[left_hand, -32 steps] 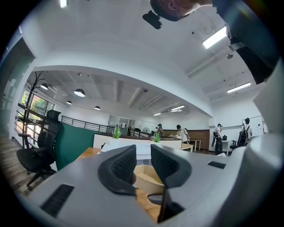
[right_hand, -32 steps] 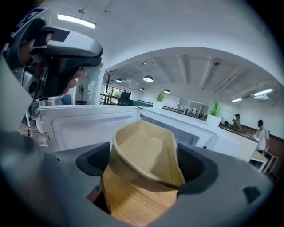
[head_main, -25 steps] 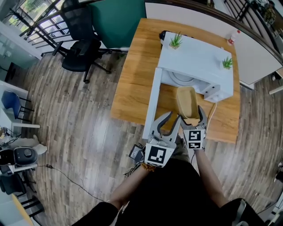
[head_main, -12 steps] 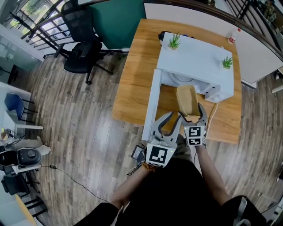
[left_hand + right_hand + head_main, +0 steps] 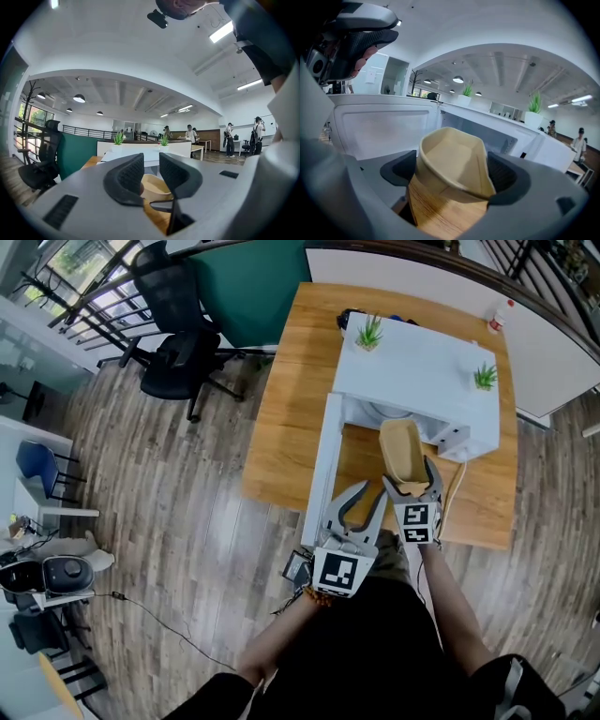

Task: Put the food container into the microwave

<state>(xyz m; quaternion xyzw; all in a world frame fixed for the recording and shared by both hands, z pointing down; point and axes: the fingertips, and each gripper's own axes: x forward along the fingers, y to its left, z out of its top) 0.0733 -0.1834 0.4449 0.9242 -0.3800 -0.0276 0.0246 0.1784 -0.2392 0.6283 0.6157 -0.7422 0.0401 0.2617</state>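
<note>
A tan food container (image 5: 401,454) is gripped at its near end by my right gripper (image 5: 410,482), and its far end reaches the open front of the white microwave (image 5: 422,371). The microwave's door (image 5: 322,465) stands swung out to the left. In the right gripper view both pads press the container (image 5: 452,159) from the sides, with the microwave's cavity (image 5: 487,131) just ahead. My left gripper (image 5: 361,502) hovers open and empty beside the door's near end, left of the right gripper. The left gripper view shows its jaws (image 5: 151,171) apart, with the container (image 5: 154,185) beyond them.
The microwave sits on a wooden table (image 5: 291,399) and carries two small potted plants (image 5: 371,331) (image 5: 485,377). A cable (image 5: 455,488) hangs at the microwave's right front. A black office chair (image 5: 178,352) stands on the floor to the left. A small bottle (image 5: 497,315) is at the table's far right.
My right gripper has carried the container a little further toward the microwave's opening and slightly lower. The left gripper has stayed about where it was.
</note>
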